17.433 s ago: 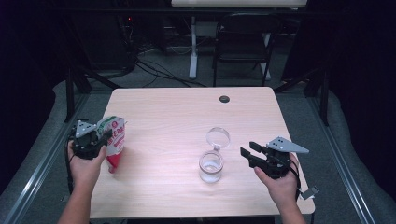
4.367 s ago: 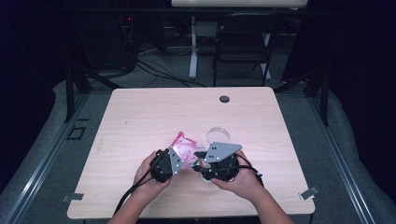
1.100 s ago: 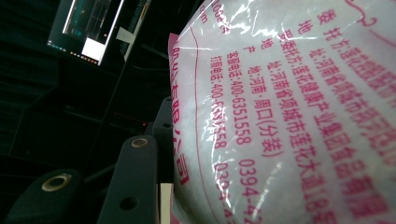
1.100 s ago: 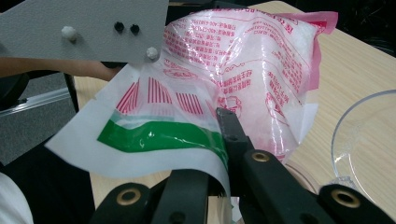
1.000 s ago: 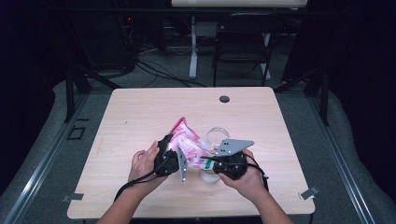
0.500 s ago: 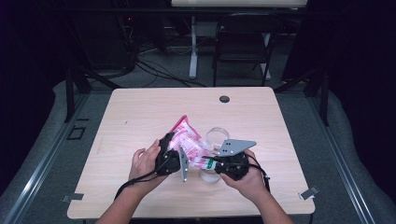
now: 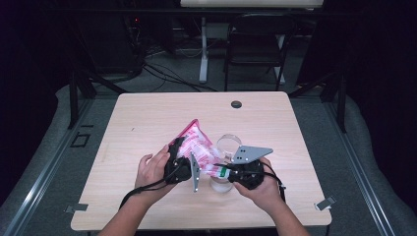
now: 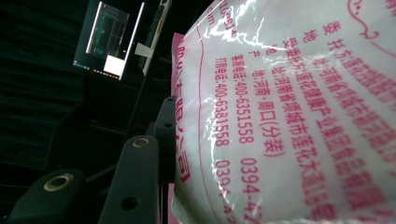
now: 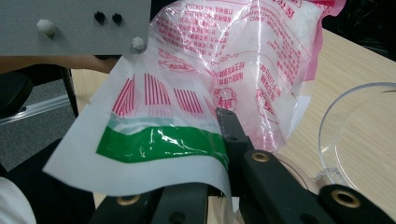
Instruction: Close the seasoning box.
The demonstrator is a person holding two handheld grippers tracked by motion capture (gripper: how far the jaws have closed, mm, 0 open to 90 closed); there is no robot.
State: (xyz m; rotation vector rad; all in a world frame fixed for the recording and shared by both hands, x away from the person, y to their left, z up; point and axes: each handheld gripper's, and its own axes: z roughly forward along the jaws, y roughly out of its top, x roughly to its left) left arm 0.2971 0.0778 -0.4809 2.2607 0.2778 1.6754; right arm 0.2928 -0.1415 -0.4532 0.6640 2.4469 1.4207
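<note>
A clear plastic bag [image 7: 194, 143] with red print and white granules hangs tilted over the middle of the table, held between both grippers. My left gripper [image 7: 180, 166] is shut on its lower left side; in the left gripper view the bag [image 8: 289, 121] presses against one black jaw. My right gripper [image 7: 230, 173] is shut on the bag's green-striped flat end [image 9: 163, 142], which lies between its jaws. Below that end stands a clear glass jar [image 7: 221, 184].
A round clear lid [image 7: 227, 143] lies on the wooden table [image 7: 147, 113] just behind the jar, and it is also in the right gripper view [image 9: 355, 135]. A small black disc [image 7: 236, 104] sits near the far edge. A chair stands beyond the table.
The left gripper brought the bag from the table's left side to the centre, and the right gripper closed on its other end. Over the last second the bag's far end rose slightly.
</note>
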